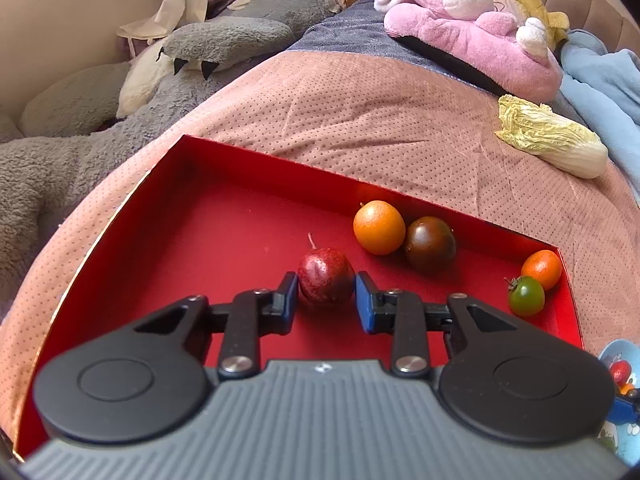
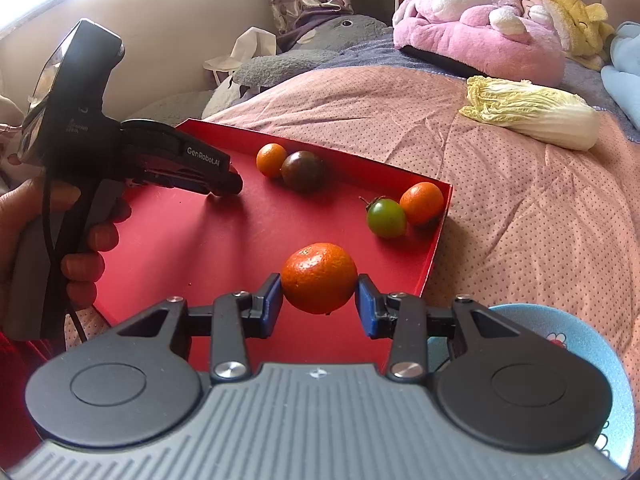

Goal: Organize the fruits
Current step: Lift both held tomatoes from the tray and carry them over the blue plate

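A red tray (image 1: 224, 216) lies on the pink bedspread. In the left wrist view my left gripper (image 1: 326, 294) has its jaws around a dark red fruit (image 1: 325, 278) resting on the tray floor; the pads sit at its sides. An orange (image 1: 379, 227), a dark tomato (image 1: 430, 243), a small orange (image 1: 541, 269) and a green tomato (image 1: 526, 295) lie along the tray's far side. In the right wrist view my right gripper (image 2: 319, 300) is shut on a mandarin (image 2: 319, 278), held above the tray (image 2: 192, 240). The left gripper (image 2: 224, 184) shows there too.
A napa cabbage (image 1: 552, 142) lies on the bedspread to the right of the tray. A blue patterned bowl (image 2: 560, 344) sits at the near right. Grey and pink plush toys (image 1: 468, 16) and a blue blanket line the back of the bed.
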### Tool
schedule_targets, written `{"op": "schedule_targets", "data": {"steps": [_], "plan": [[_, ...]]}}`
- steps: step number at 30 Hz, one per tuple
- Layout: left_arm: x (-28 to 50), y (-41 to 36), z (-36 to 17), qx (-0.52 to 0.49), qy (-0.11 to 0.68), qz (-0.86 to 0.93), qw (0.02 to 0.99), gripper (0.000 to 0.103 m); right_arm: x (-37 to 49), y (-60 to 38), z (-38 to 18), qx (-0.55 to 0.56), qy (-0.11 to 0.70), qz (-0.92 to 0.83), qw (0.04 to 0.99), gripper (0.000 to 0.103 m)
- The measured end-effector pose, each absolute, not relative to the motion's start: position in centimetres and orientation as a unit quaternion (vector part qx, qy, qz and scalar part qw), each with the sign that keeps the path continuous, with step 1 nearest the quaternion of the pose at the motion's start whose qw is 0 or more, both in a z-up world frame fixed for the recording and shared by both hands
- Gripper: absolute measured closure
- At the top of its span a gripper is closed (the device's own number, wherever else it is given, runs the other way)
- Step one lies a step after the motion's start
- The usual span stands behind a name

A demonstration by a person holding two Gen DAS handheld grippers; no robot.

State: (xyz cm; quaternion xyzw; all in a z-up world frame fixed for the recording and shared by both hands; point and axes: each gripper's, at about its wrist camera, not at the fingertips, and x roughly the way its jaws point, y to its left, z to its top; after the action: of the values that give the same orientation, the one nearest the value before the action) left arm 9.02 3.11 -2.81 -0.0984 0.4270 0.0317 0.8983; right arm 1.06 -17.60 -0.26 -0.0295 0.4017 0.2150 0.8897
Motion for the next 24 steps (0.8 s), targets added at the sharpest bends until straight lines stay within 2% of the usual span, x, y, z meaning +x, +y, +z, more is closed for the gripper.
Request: {"op": "schedule_targets", "data": {"steps": [24], "plan": [[3.8, 0.8, -0.5, -0.069, 0.400, 0.004, 0.914, 0.069, -3.2, -17.6, 1.4, -0.035, 0.389, 0.225, 0.893, 0.058]]}}
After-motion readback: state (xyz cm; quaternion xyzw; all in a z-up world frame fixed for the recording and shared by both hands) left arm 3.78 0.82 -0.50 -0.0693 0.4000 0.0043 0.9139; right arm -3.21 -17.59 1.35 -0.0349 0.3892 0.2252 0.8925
